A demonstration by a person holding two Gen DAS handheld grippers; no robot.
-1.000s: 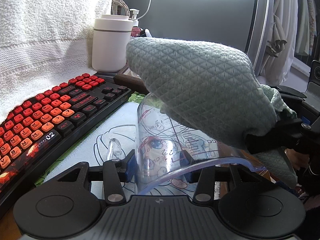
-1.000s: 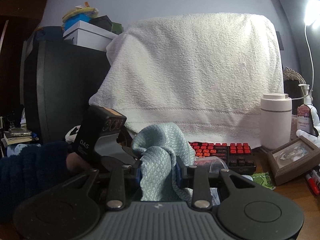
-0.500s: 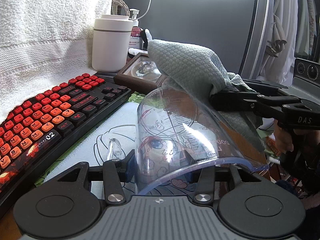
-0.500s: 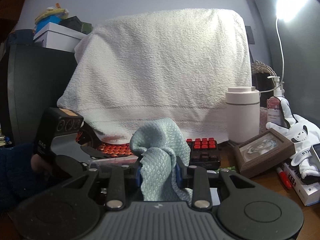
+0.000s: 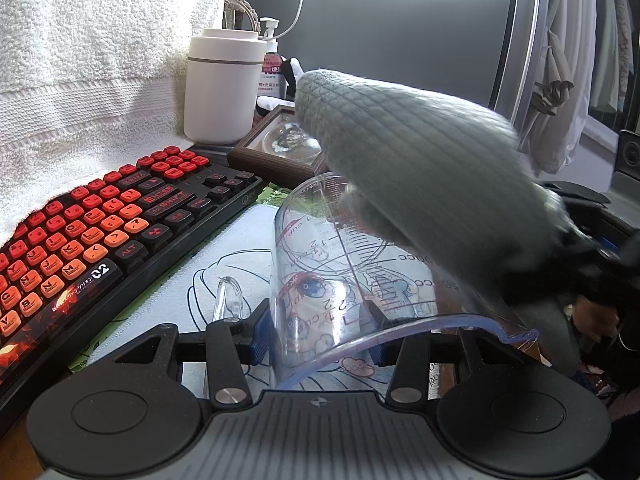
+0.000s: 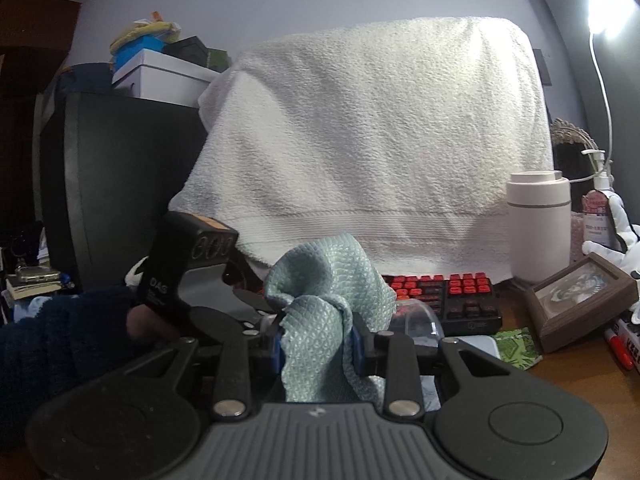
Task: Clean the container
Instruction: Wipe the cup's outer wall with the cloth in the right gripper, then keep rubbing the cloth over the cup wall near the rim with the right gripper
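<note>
A clear measuring cup point(image 5: 340, 264) with printed scale marks lies on its side, and my left gripper point(image 5: 320, 336) is shut on its wall near the rim. My right gripper point(image 6: 316, 344) is shut on a bunched pale green cloth point(image 6: 328, 280). In the left wrist view the cloth point(image 5: 420, 168) comes in from the right, blurred, and covers the cup's upper far side. I cannot tell whether it touches the plastic. In the right wrist view a small part of the cup point(image 6: 416, 320) shows behind the cloth. A hand in a dark blue sleeve point(image 6: 60, 332) holds the left gripper's body point(image 6: 188, 264).
A red and black keyboard point(image 5: 100, 232) lies left of the cup, on a printed mat point(image 5: 224, 264). Behind stand a white canister point(image 5: 224, 88), a pump bottle point(image 6: 598, 200) and a brown picture frame point(image 5: 280, 148). A white towel point(image 6: 380, 140) drapes the back. A red marker point(image 6: 618, 344) lies at right.
The cloth covered the cup a second ago, drew back to the right half a second ago, and now sweeps across it again. The left gripper and cup have not moved.
</note>
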